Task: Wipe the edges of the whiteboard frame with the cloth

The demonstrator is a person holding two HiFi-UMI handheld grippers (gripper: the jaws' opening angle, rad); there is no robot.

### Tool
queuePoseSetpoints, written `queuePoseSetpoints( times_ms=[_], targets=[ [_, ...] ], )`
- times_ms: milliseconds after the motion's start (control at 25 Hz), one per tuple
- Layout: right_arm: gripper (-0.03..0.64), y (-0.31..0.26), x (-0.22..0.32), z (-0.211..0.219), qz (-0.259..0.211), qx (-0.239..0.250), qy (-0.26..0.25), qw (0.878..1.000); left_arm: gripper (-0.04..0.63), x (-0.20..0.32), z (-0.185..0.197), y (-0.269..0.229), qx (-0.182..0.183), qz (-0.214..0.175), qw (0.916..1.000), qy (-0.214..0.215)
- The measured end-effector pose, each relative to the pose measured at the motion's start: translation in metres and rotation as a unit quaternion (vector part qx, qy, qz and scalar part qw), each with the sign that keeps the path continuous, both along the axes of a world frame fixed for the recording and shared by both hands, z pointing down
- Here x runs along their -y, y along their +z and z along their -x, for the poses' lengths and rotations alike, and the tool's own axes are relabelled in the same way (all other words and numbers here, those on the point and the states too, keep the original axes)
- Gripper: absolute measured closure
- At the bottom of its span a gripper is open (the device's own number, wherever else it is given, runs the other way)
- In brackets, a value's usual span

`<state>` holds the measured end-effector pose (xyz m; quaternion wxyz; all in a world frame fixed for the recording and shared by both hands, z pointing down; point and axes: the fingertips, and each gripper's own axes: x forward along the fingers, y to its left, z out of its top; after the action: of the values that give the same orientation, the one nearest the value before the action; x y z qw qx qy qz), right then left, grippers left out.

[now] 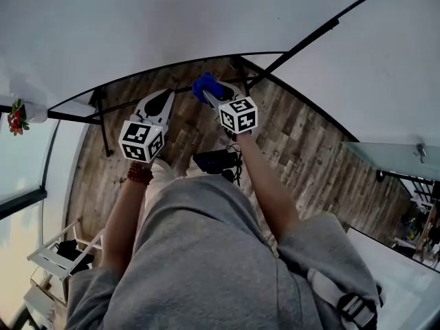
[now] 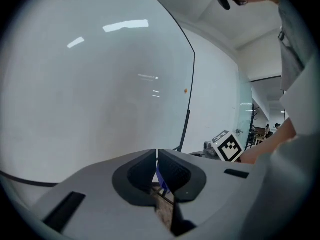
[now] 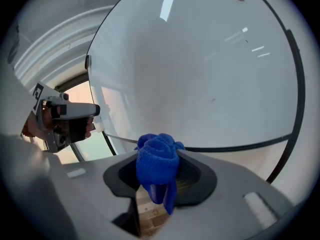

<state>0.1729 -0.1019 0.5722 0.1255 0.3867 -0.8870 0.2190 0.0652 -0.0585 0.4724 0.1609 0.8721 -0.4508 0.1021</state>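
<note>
A bunched blue cloth (image 3: pixel 158 165) is clamped in the right gripper (image 3: pixel 160 154), with the whiteboard's thin black frame (image 3: pixel 240 145) running crosswise just ahead at mid-picture.

No word, brand, number or sign can be read in any view. The white cube (image 1: pixel 141 141) on the left gripper (image 1: pixel 166 95) and the second white cube (image 1: pixel 238 115) on the right gripper (image 1: pixel 212 95) carry only black square patterns, not letters or digits.

Whiteboard (image 1: pixel 172 19) and its dark frame (image 1: pixel 318 34) close off the front; wooden floor (image 1: pixel 302 136) below lies open, interrupted by a black stand leg (image 1: pixel 104 126).
</note>
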Motion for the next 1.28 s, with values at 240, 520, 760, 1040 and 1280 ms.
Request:
queuePoseSetpoints(
  times_ms=[240,520,760,1040,1280],
  targets=[
    [0.463,-0.089,0.022,0.009,-0.081,-0.002,-0.005,0.997,0.575,0.032,-0.024,-0.074,-0.001,-0.091,0.9959,-0.003],
    [0.462,-0.188,0.022,0.02,-0.166,-0.005,-0.012,0.986,0.575,0.045,-0.036,-0.163,-0.011,-0.187,0.9819,-0.023],
    [0.459,-0.263,0.014,0.011,-0.249,-0.04,0.016,0.968,0.577,0.037,-0.046,-0.221,-0.014,-0.261,0.9648,-0.033],
    [0.456,-0.319,-0.007,-0.004,-0.332,-0.067,0.075,0.938,0.577,0.019,-0.044,-0.247,-0.015,-0.306,0.9491,-0.075],
    [0.456,-0.331,-0.026,-0.017,-0.365,-0.059,0.122,0.921,0.577,0.003,-0.047,-0.245,0.004,-0.32,0.9424,-0.098]
  ],
)
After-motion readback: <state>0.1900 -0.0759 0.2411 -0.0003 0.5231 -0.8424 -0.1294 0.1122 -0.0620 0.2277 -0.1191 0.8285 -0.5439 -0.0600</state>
